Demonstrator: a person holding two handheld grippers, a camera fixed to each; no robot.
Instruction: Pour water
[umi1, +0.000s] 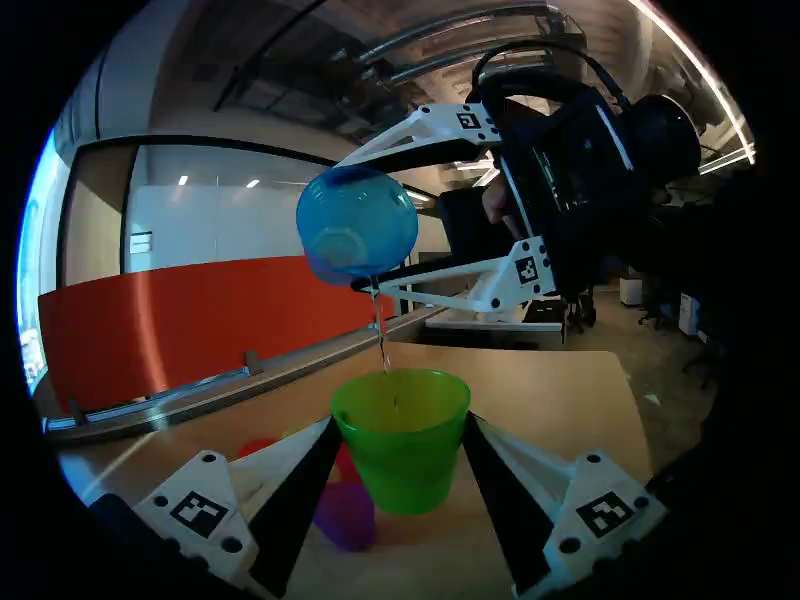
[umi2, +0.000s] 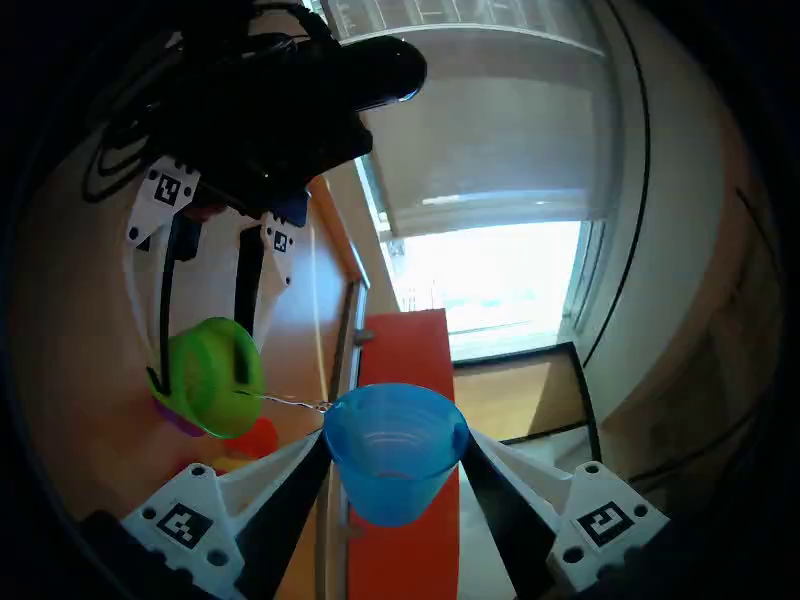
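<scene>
My left gripper (umi1: 402, 450) is shut on a green cup (umi1: 402, 438), held upright just above the wooden table (umi1: 560, 395). Above it my right gripper (umi1: 385, 215) is shut on a blue cup (umi1: 356, 222), tipped on its side with its base toward the camera. A thin stream of water (umi1: 381, 335) falls from its rim into the green cup. In the right gripper view the blue cup (umi2: 396, 465) sits between my right gripper's (umi2: 396, 470) fingers, and the water stream (umi2: 290, 402) runs across to the green cup (umi2: 208, 376) held by the left gripper (umi2: 205, 355).
A purple cup (umi1: 345, 515) and a red cup (umi1: 258, 447) stand on the table behind the green one. An orange partition (umi1: 190, 325) with a metal rail runs along the table's far edge. Office chairs and desks sit beyond on the right.
</scene>
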